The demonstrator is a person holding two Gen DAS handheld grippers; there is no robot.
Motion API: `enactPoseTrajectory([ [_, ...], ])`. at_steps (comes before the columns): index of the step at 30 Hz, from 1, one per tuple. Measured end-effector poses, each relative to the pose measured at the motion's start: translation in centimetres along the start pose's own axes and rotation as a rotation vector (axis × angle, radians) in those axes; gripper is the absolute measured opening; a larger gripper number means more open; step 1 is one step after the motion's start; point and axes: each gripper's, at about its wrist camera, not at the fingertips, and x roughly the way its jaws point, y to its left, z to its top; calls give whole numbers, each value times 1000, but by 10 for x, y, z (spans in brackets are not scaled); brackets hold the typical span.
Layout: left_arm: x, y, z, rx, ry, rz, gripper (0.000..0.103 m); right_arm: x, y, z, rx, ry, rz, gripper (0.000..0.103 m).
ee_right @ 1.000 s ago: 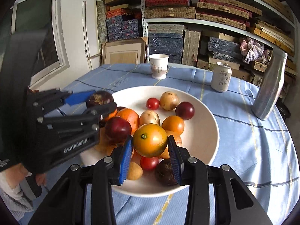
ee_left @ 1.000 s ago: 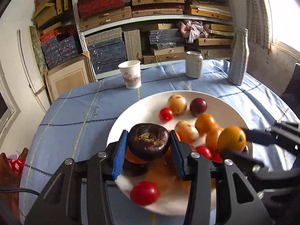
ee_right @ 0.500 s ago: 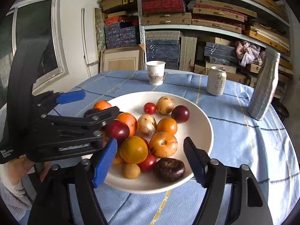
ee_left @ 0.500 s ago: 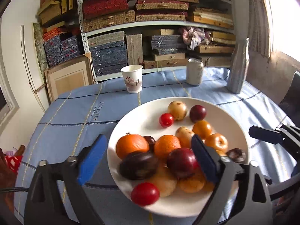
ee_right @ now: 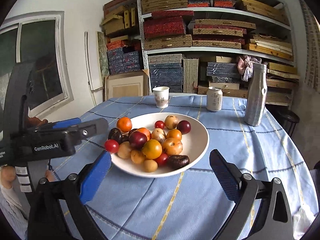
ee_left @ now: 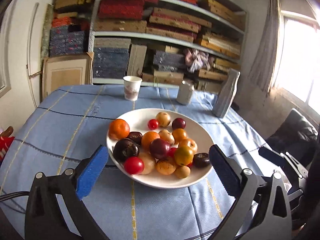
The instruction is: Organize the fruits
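A white plate (ee_left: pixel 140 114) (ee_right: pixel 197 140) on the blue tablecloth holds several fruits. Among them are a tangerine (ee_left: pixel 119 128) (ee_right: pixel 124 124), a dark purple fruit (ee_left: pixel 126 150) (ee_right: pixel 115 135), a yellow-orange fruit (ee_left: pixel 183 155) (ee_right: pixel 152 149) and a red cherry tomato (ee_left: pixel 133 165) (ee_right: pixel 111 146). My left gripper (ee_left: pixel 158 149) hangs open in front of the plate's near rim, with nothing held. My right gripper (ee_right: pixel 160 154) is also short of the plate; its jaws are opening, and only air lies between the pads. The left gripper's body (ee_right: pixel 60 140) shows beside the plate in the right wrist view.
A paper cup (ee_left: pixel 132 88) (ee_right: pixel 161 97), a drink can (ee_left: pixel 185 95) (ee_right: pixel 214 99) and a silver bottle (ee_left: pixel 227 94) (ee_right: pixel 256 94) stand behind the plate. Shelves packed with boxes fill the back wall. A dark seat (ee_left: pixel 294 132) lies beyond the table's right edge.
The left gripper let go of the dark purple fruit and the right let go of the yellow-orange fruit; both now lie on the plate. Both grippers opened wide and drew back and up.
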Motion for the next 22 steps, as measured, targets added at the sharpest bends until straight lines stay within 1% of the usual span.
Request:
enactPoseTrajectory([
  [2, 0, -1, -3, -6, 33, -3, 99, -3, -4, -4, 22, 8, 15, 99],
  [4, -1, -2, -5, -1, 27, 19, 99, -2, -6, -5, 28, 14, 20, 99],
  [5, -1, -3, -6, 11, 21, 35, 99, -2, -6, -4, 28, 15, 19, 99],
  [6, -1, -5, -8, 28, 18, 66, 99, -2, -6, -4, 28, 13, 18, 99],
  [10, 2, -10, -11, 75, 15, 126, 99, -4, -6, -4, 33, 8, 21, 99],
  [12, 4, -13, -13, 92, 29, 129, 99, -3, -6, -4, 34, 9, 22, 99],
  [15, 6, -14, -15, 88, 53, 128, 99, -2, -7, -5, 32, 14, 14, 99],
  [17, 6, -13, -15, 83, 53, 143, 99, -2, -8, -5, 33, 15, 7, 99],
  [20, 6, -11, -16, 71, 68, 142, 99, -1, -9, -5, 36, 19, -2, 100],
  [22, 7, -11, -17, 73, 72, 159, 99, 0, -10, -5, 38, 25, -8, 100],
])
